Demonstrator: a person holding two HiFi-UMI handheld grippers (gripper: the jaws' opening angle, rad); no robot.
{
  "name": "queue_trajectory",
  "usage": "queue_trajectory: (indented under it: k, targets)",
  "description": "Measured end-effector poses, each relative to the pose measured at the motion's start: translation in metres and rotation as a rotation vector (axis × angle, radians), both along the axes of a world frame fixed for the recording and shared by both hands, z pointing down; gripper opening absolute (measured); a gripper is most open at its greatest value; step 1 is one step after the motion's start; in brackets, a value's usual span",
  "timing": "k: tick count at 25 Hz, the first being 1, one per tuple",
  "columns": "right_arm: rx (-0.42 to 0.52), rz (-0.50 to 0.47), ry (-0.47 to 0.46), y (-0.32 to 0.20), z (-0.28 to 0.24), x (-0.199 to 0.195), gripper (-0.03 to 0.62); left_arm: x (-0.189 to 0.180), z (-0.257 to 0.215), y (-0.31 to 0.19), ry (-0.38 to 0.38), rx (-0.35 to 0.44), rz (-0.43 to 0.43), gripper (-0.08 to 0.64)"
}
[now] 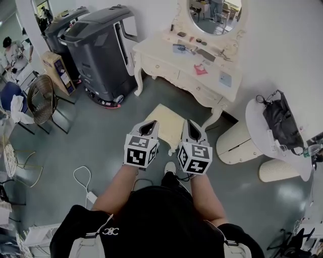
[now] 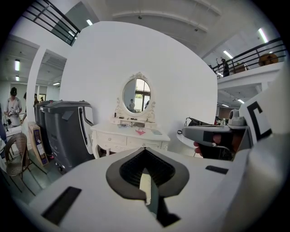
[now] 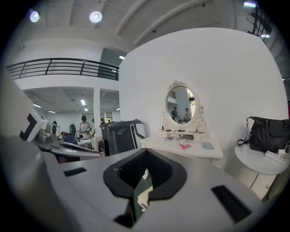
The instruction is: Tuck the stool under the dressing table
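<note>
A cream square stool [image 1: 168, 122] stands on the grey floor in front of the white dressing table [image 1: 166, 54], apart from it and out from under it. The table carries an oval mirror [image 1: 214, 12] and small items. In the head view my left gripper [image 1: 150, 124] and right gripper [image 1: 190, 123] hang side by side over the stool's near edge. Both point toward the table, shut with nothing between them. The left gripper view shows the left gripper [image 2: 145, 153] with the stool [image 2: 145, 186] in the slit below it. In the right gripper view the stool [image 3: 144, 197] shows under the right gripper [image 3: 146, 153].
A large dark grey machine [image 1: 98, 50] stands left of the dressing table. Right of the stool are a white round side table [image 1: 257, 136] with a black bag [image 1: 281, 122] and low white cylinders [image 1: 236, 143]. A wire chair [image 1: 43, 98] and a floor cable [image 1: 83, 177] lie left.
</note>
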State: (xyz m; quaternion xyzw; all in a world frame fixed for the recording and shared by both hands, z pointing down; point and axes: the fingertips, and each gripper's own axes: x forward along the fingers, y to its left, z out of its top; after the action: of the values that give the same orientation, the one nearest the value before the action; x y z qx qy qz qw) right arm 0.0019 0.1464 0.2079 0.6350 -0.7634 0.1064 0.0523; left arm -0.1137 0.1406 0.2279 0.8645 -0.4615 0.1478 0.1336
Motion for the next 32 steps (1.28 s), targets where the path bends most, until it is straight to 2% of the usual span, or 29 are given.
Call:
queue_trajectory:
  k: [10,18,32]
  targets:
    - [-0.019,-0.056,0.006,-0.100,-0.002,0.021,0.009,0.030,0.001,-0.091,-0.013,-0.031,-0.025,0.003]
    - [-0.064,-0.086,0.000,-0.143,0.023,0.043,0.009,0.052,0.026,-0.133,-0.034,-0.086,-0.044,0.003]
    - [-0.152,-0.197,0.057,-0.209,0.067,0.055,0.009,0.078,0.068,-0.201,-0.010,-0.190,-0.128,0.003]
